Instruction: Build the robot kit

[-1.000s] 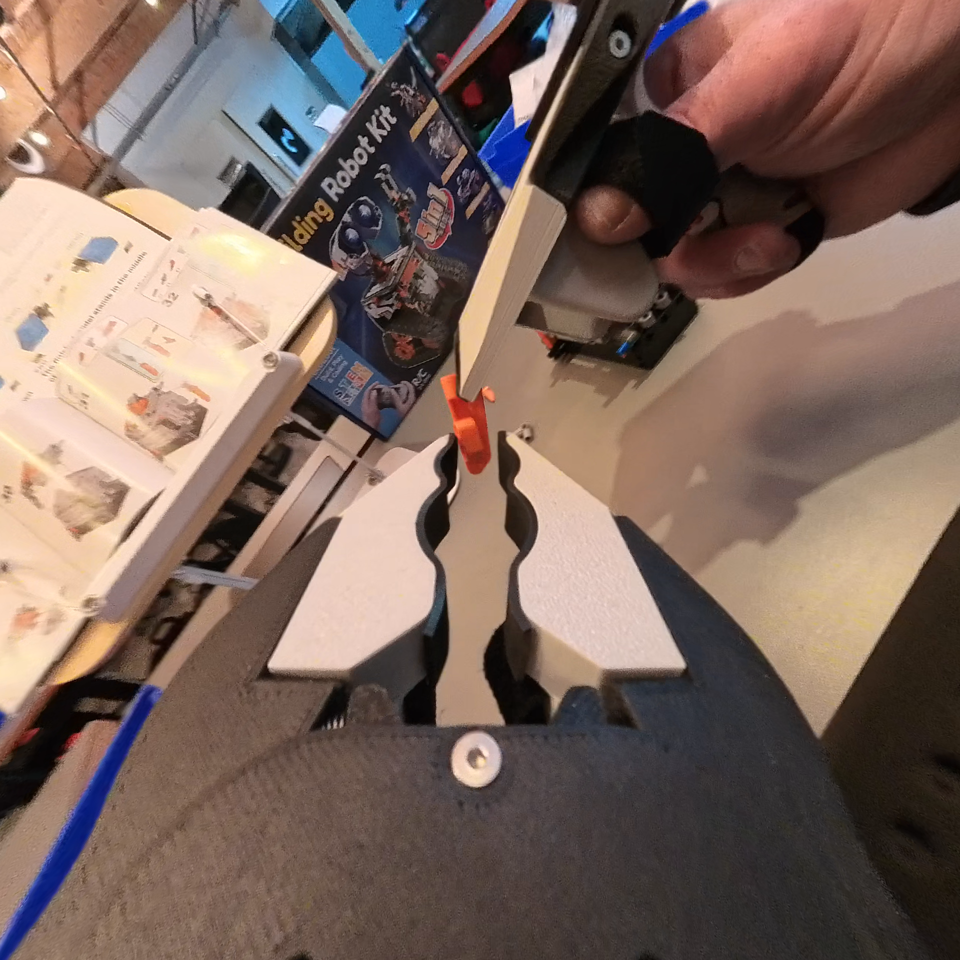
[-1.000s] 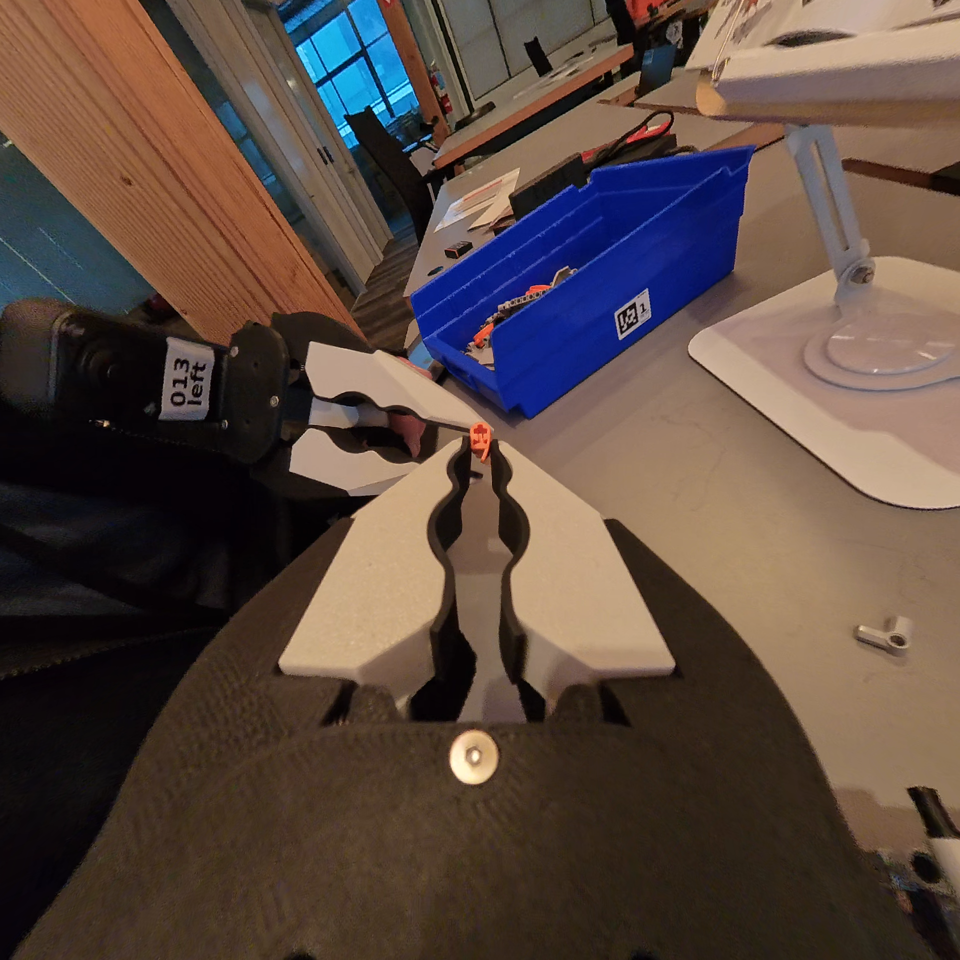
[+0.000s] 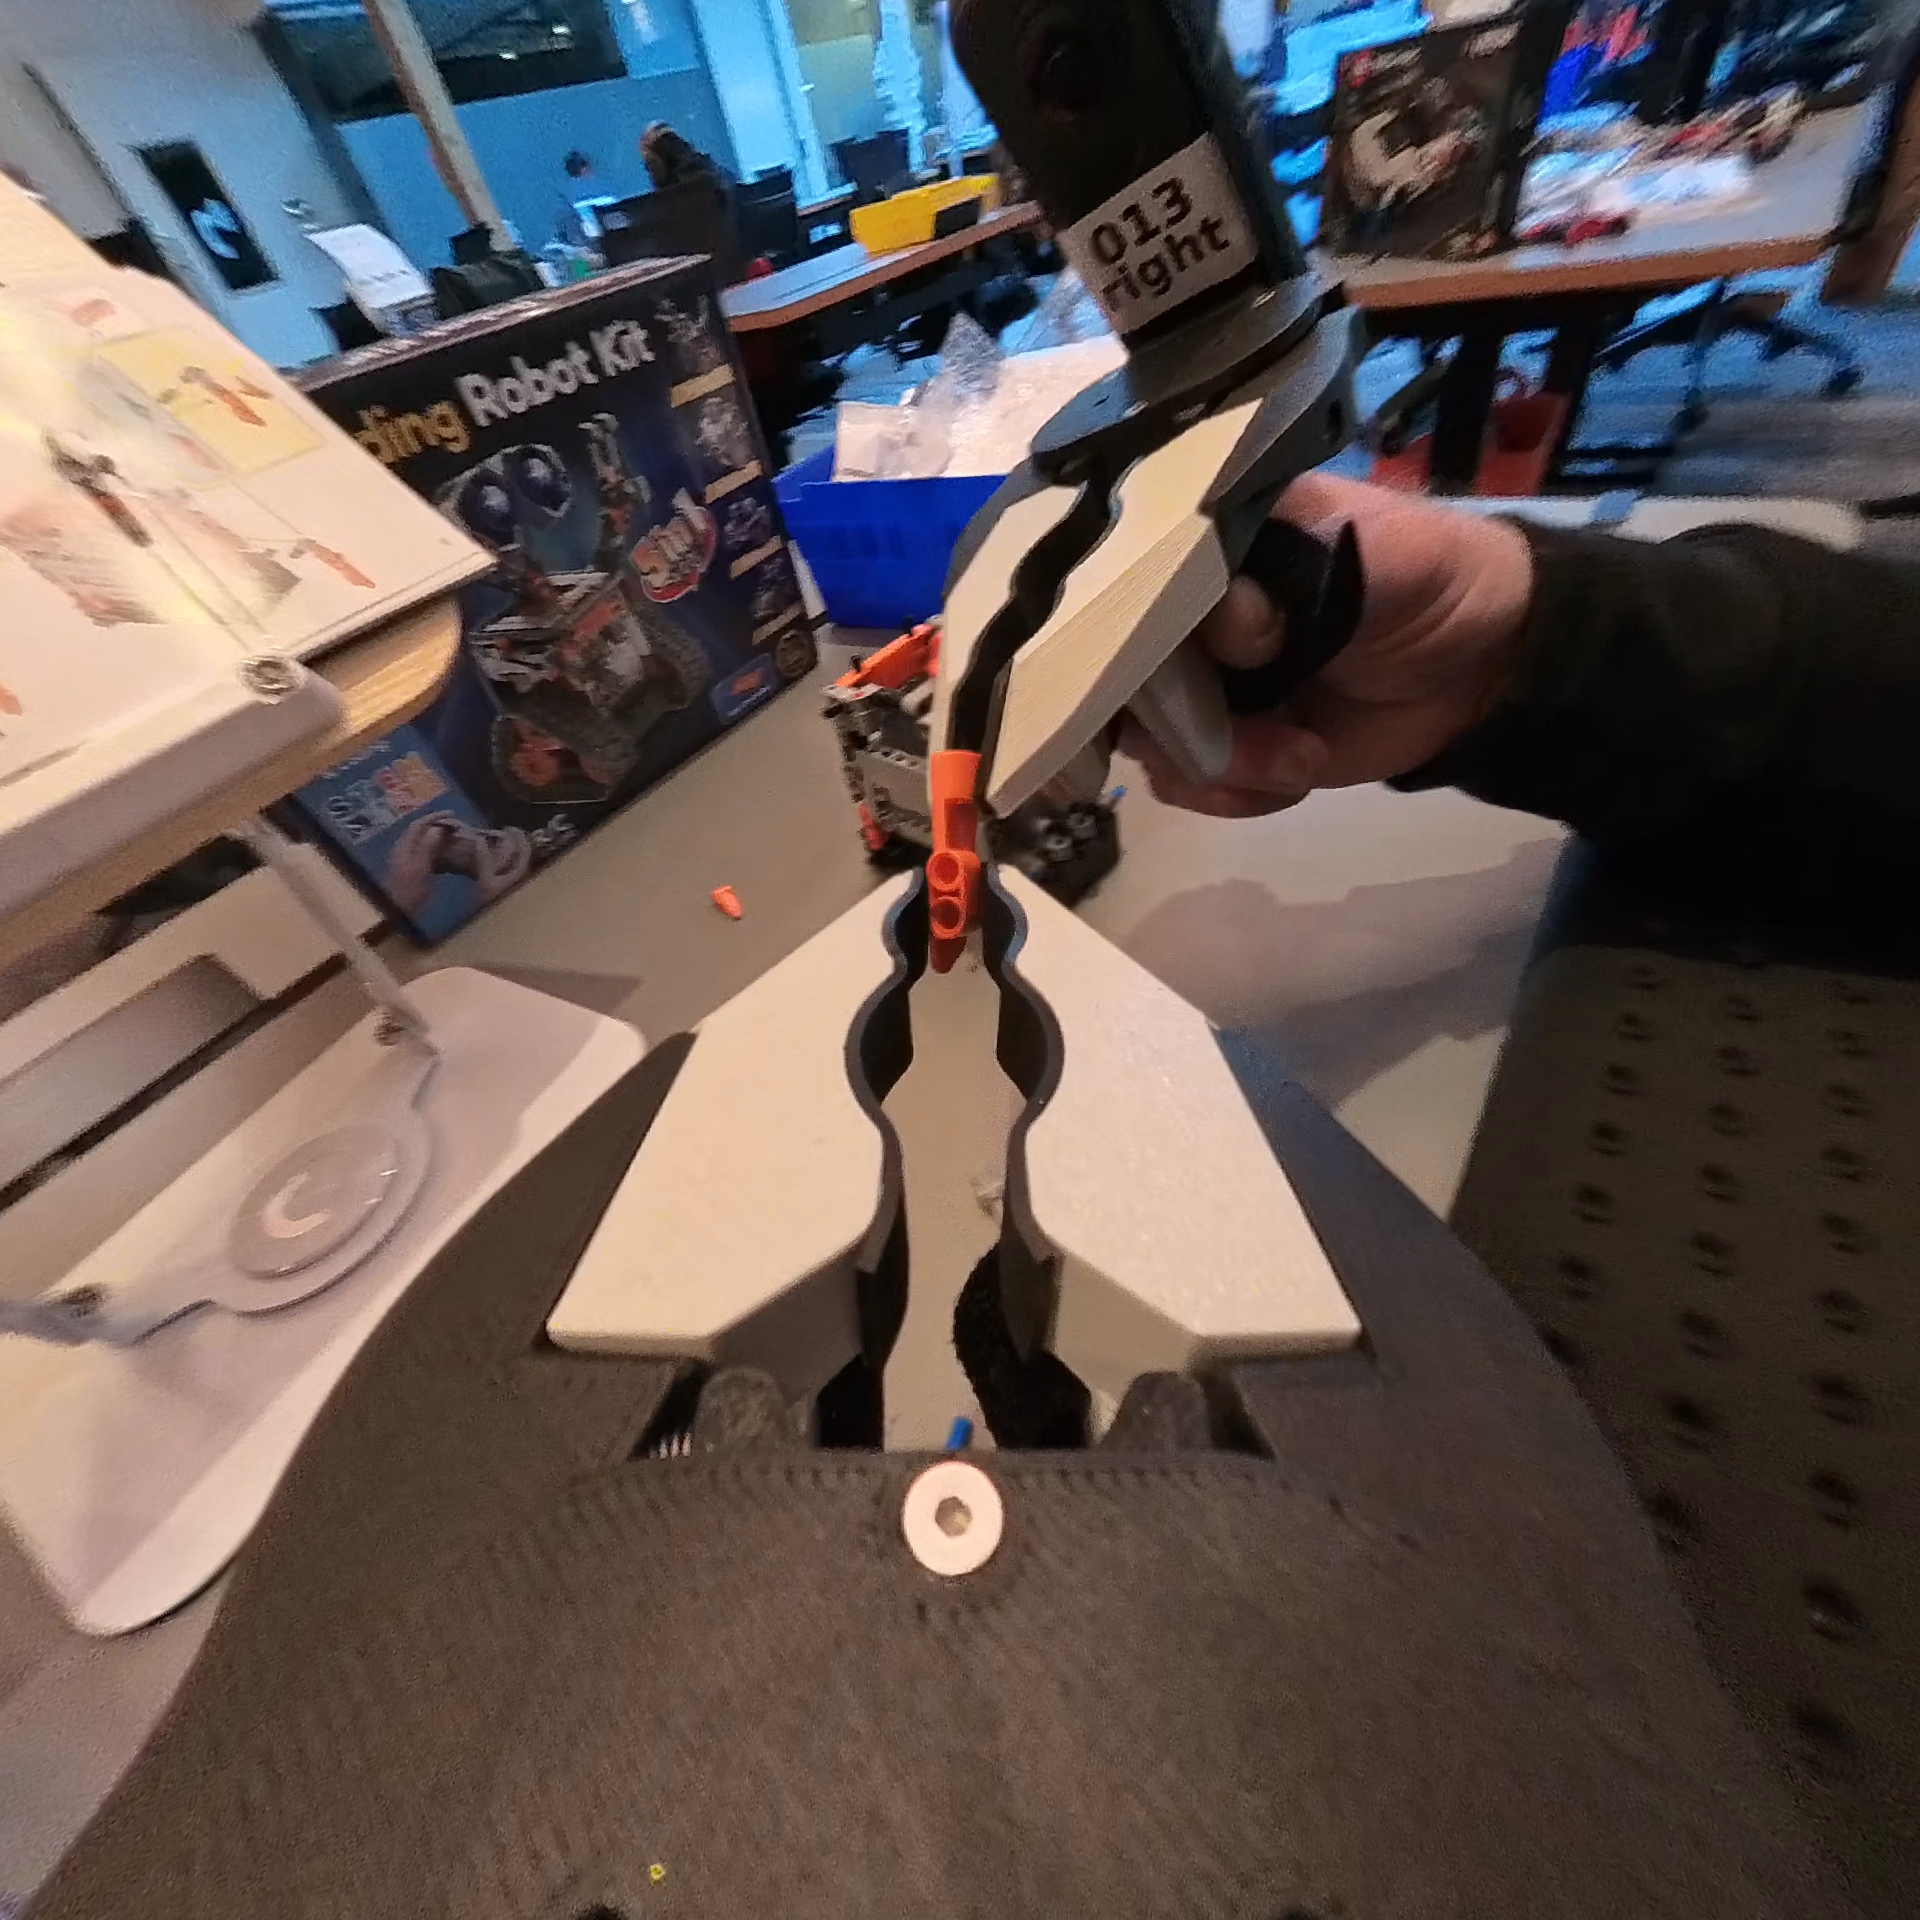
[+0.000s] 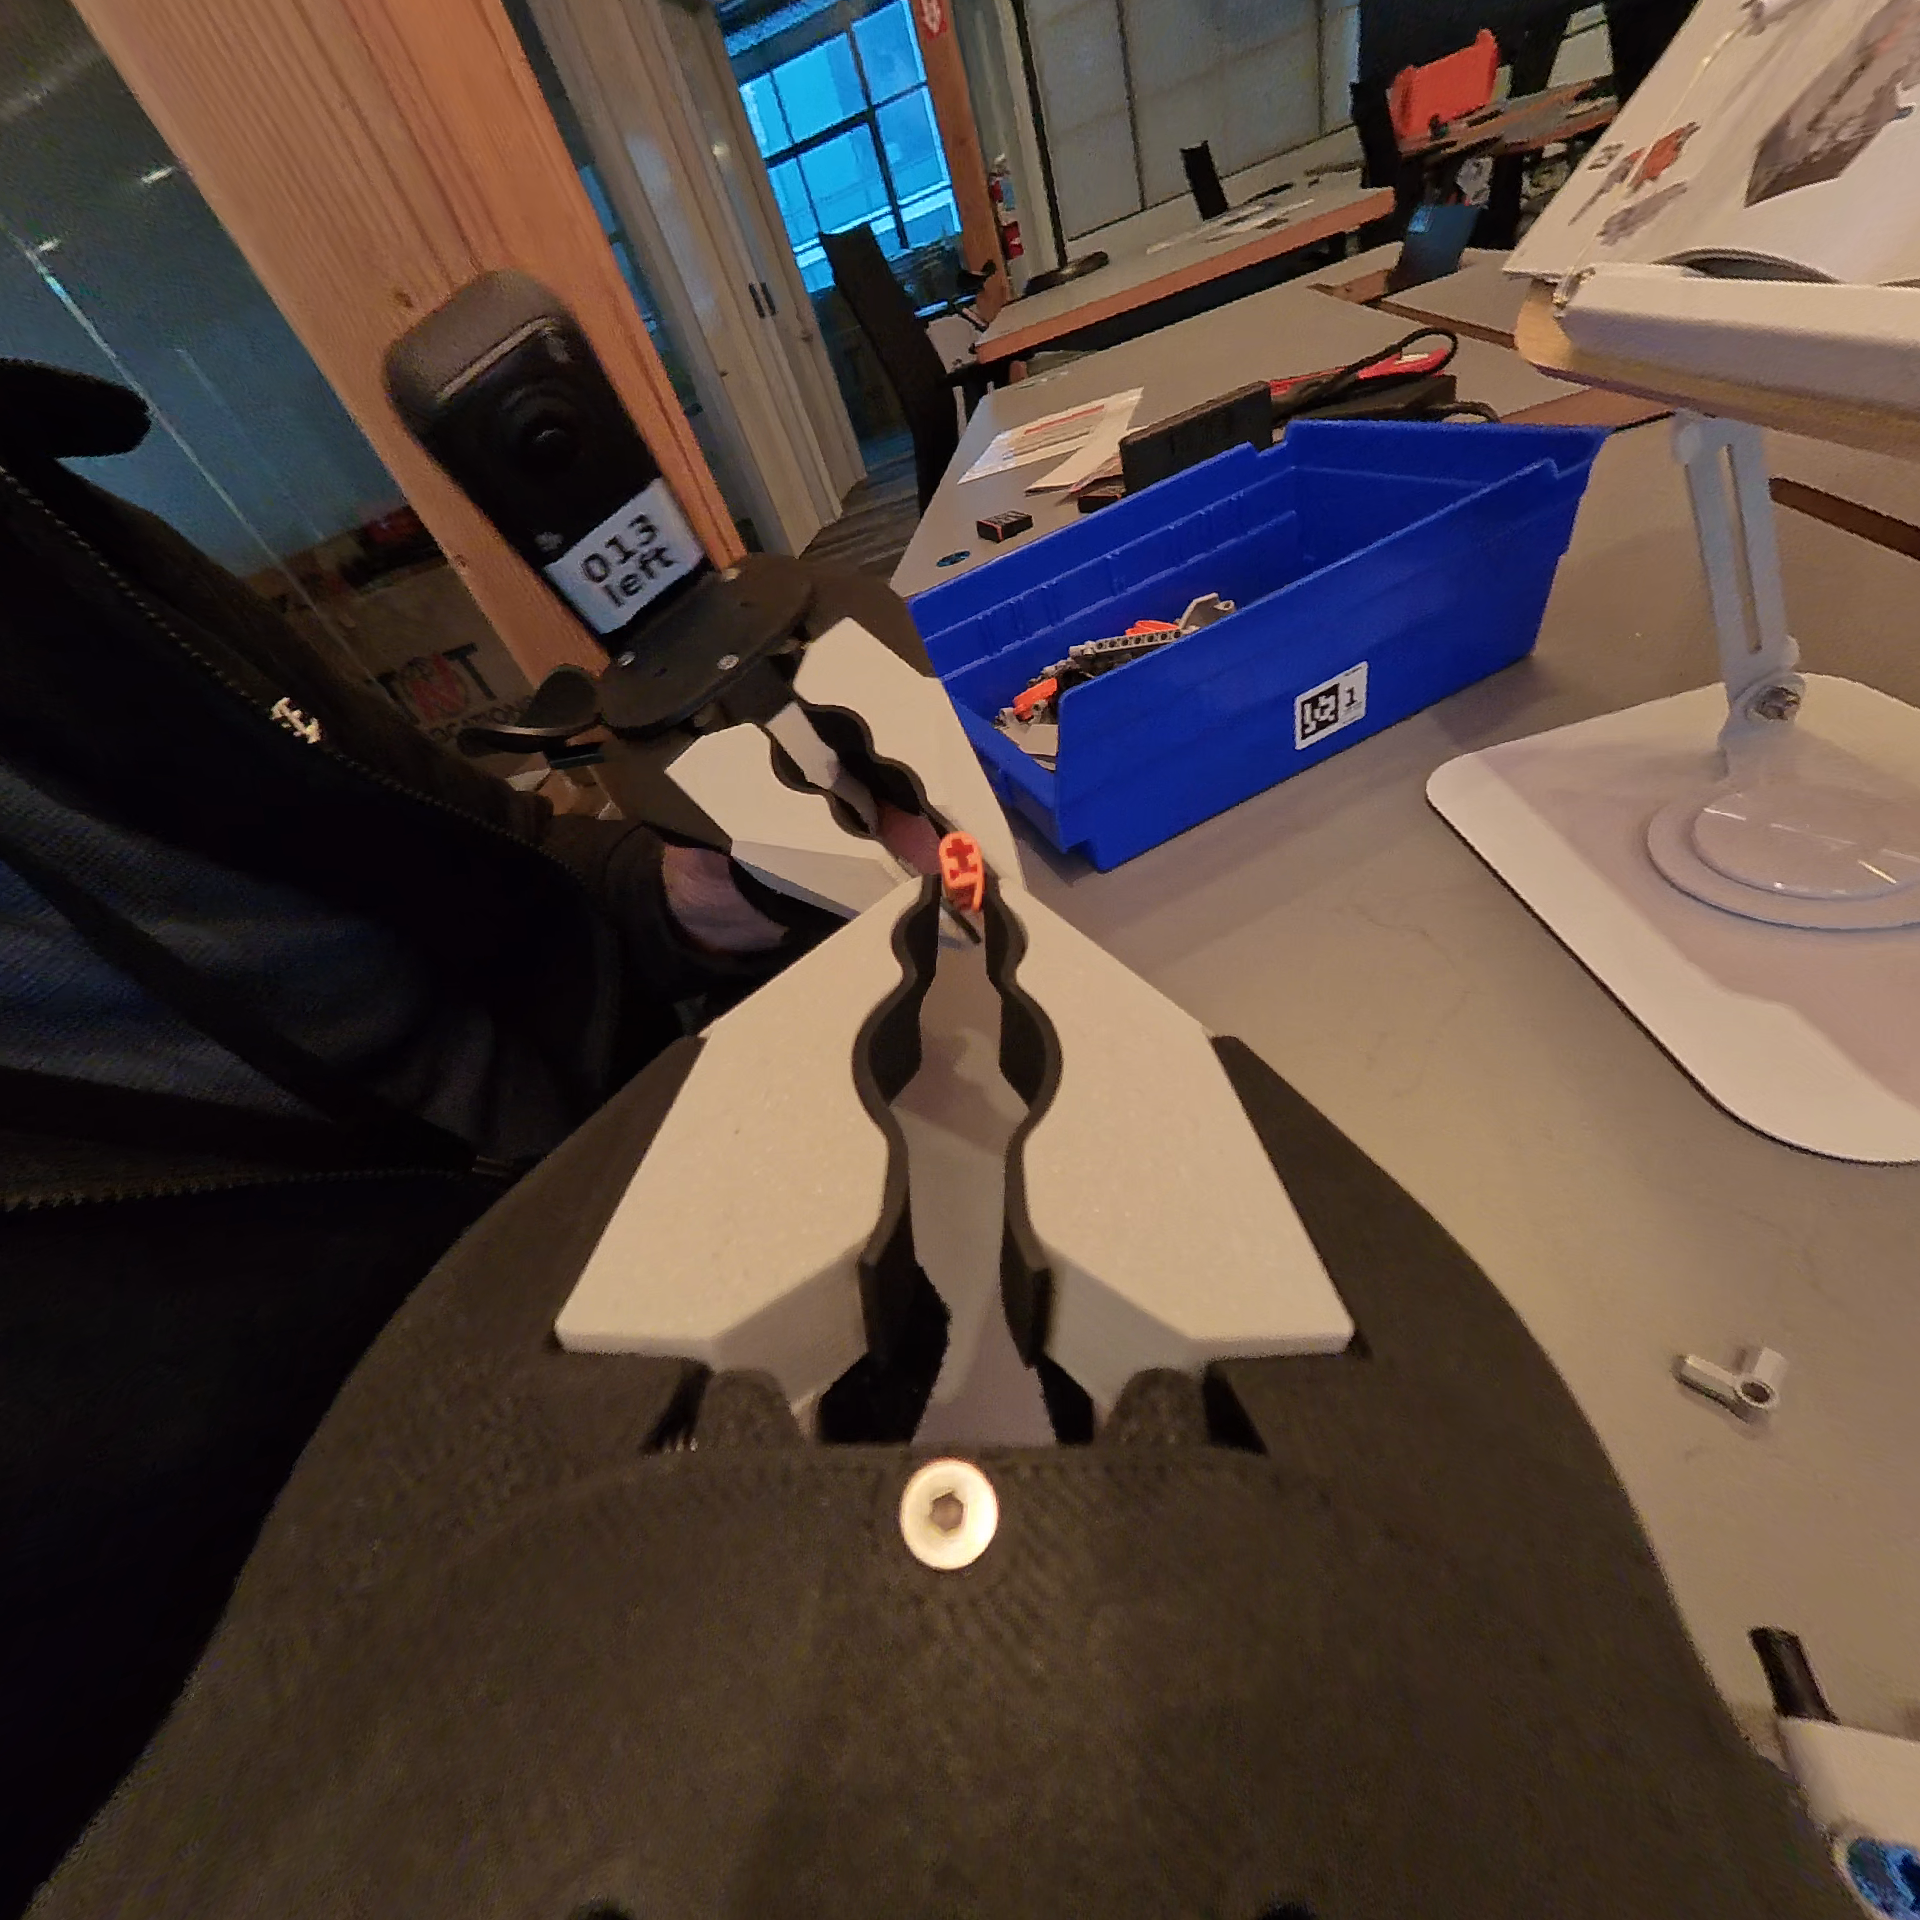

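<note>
A small orange connector piece is pinched at the tips of my left gripper, whose jaws stand nearly closed on it. My right gripper comes down from above, held by a hand, and its tips clamp the piece's upper end. In the right wrist view the orange piece sits at the tips of my right gripper. There my left gripper reaches in from the left and meets it. Both hold the piece in the air above the grey table.
A blue bin of parts stands behind. A white book stand carries an instruction booklet. A kit box, a partly built model, a loose orange part and a grey connector are on the table. Less than 4 cm separates the two grippers' tips.
Both grippers have turned while staying on the orange piece. The right gripper now stands more upright over the left one, and the left view has levelled out.
</note>
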